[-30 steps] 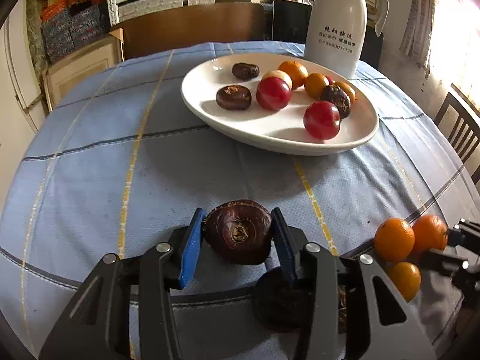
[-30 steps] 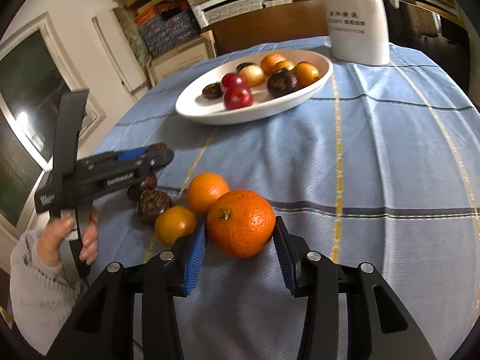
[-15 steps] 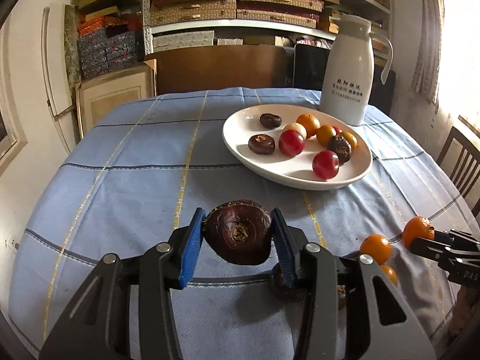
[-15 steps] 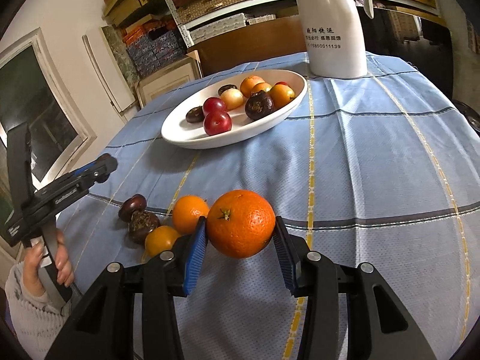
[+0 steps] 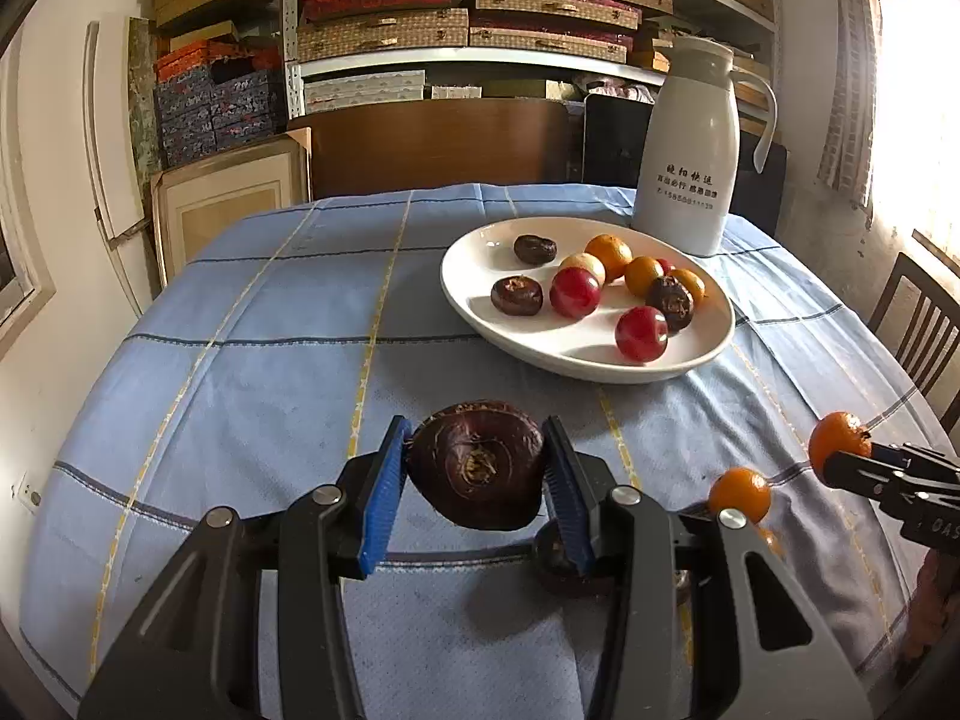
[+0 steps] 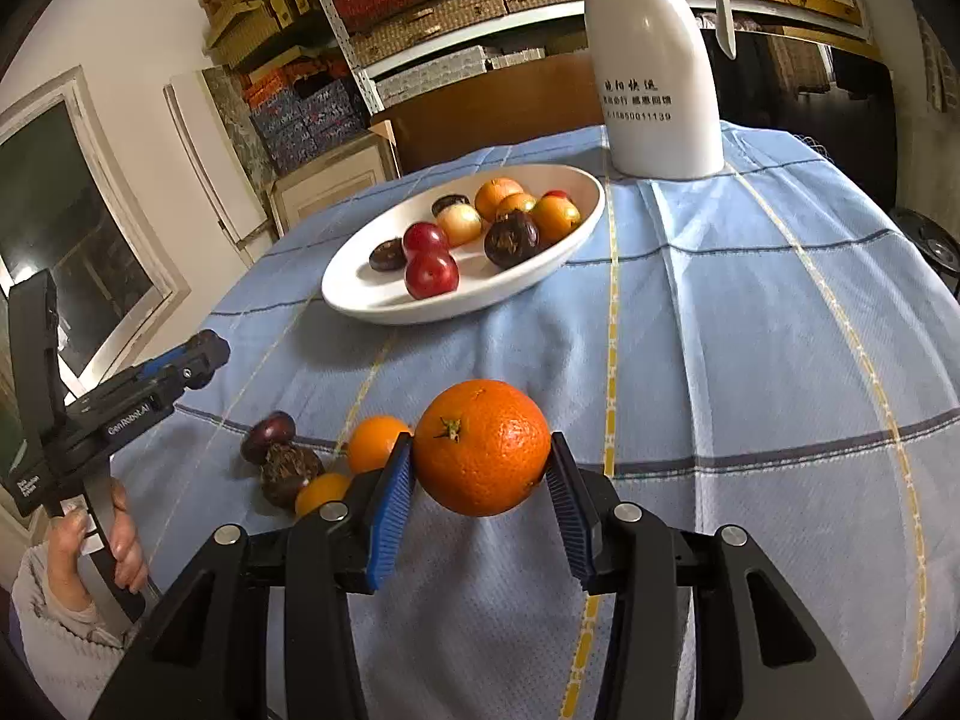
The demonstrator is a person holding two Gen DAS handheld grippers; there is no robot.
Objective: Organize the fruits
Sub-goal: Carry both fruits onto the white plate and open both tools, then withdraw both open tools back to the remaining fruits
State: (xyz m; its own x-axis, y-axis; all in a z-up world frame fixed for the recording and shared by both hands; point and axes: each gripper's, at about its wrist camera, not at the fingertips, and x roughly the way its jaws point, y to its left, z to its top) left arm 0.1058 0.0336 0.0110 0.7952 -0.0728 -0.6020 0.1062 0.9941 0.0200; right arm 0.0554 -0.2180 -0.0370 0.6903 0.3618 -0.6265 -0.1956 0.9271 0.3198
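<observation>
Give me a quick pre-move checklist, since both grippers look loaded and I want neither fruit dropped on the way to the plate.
1. Left gripper grip on the dark fruit: ok, held between both pads, clear of the cloth.
2. Right gripper grip on the orange: ok, clamped at its sides.
3. Bare spot on the plate: ok, its left part is free.
4. Path to the plate: ok, only tablecloth lies between.
5. White jug clearance: ok, it stands behind the plate.
6. Grip firmness: cannot tell.
</observation>
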